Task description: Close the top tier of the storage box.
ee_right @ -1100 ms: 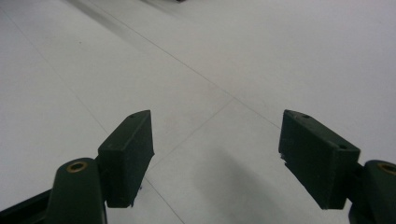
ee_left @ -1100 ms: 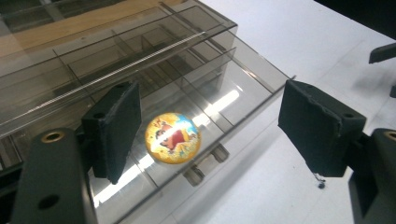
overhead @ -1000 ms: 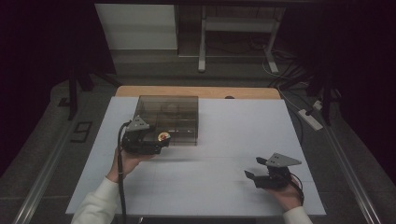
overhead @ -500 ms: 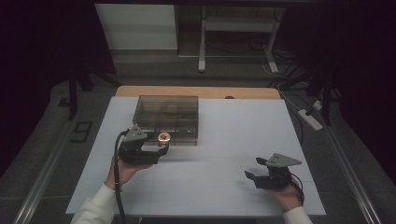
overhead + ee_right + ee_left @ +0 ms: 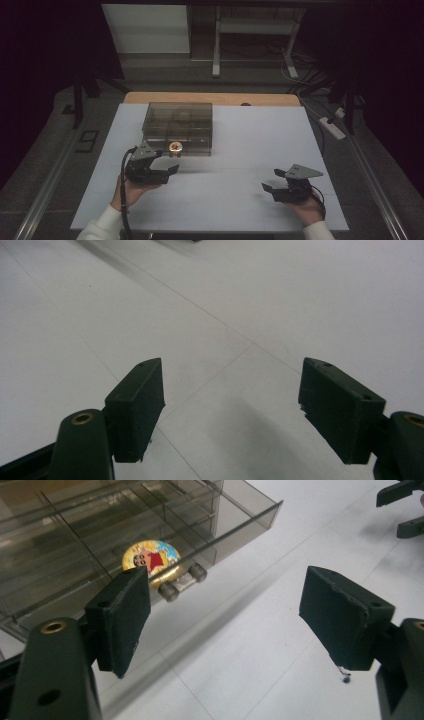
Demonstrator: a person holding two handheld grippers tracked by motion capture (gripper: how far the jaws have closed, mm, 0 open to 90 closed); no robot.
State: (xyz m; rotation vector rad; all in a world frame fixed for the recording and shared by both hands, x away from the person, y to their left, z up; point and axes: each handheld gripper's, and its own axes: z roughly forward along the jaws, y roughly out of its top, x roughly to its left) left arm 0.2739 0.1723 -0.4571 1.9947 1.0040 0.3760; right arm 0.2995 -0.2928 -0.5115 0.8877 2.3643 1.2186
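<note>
Here, 1 smoky box (image 5: pixel 178 126) with dividers, 1 cartoon badge (image 5: pixel 151 559) at its front edge; left gripper (image 5: pixel 235 620) and right gripper (image 5: pixel 232 405) wide open, empty.

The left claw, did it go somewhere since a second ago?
Yes. The left claw pulled back from the smoky clear box toward the person, open and holding nothing. The round cartoon badge stayed at the box's front edge. The right claw stayed put on the white table, open.
</note>
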